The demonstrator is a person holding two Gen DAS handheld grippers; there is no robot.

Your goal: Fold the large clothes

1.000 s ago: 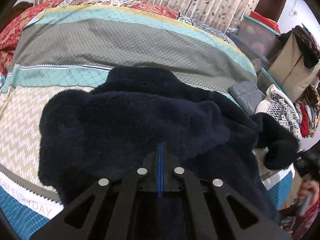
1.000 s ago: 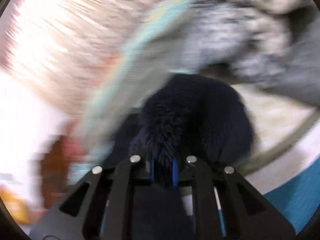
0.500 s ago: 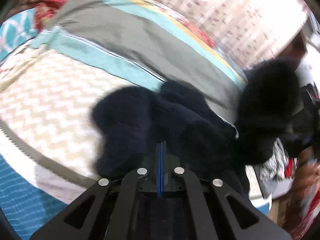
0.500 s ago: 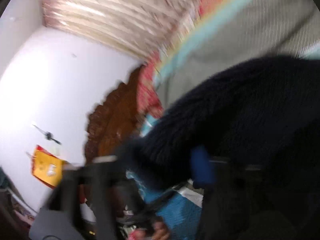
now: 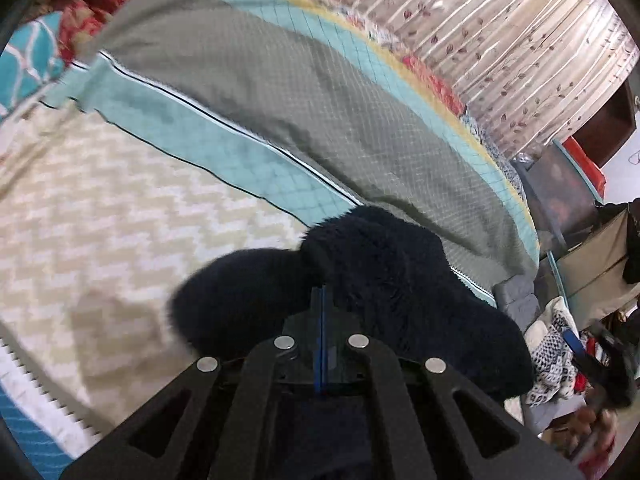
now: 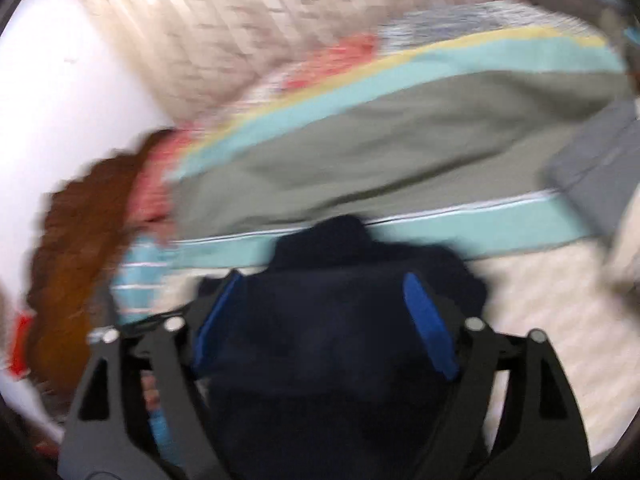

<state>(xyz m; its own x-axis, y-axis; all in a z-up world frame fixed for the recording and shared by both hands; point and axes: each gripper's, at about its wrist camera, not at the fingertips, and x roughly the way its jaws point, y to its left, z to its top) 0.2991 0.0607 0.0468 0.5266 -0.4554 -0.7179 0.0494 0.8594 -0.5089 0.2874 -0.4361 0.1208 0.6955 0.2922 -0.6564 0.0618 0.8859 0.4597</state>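
**Status: dark fleece garment bunched on the bed, left unit clamped, right unit spread**

Nearest my left camera, the left gripper has its two blue pads pressed flat together, with the navy fleece garment rising directly ahead of and around them. I read this as a pinch on the fleece, though the actual contact line sits under the pile. The garment lies in a compact heap on the bedspread, over its cream zigzag band.

On my right camera, the right gripper stands with its blue pads wide apart. The garment fills the gap between them and runs back under the camera; neither pad visibly presses it. This view is motion-blurred, so fine contact cannot be confirmed.

Surface, working outward: the bedspread shows a cream zigzag band, then a teal quilted stripe edged in black and white, a broad grey-green quilted field, a second teal stripe and a yellow border. A red patterned section occupies the far-left corner.

Room beyond: a folded grey item rests at the bed's right edge — a black-and-white knit piece lies below it. A leaf-print curtain covers the far wall. In the right view, a carved brown headboard stands against a white wall.
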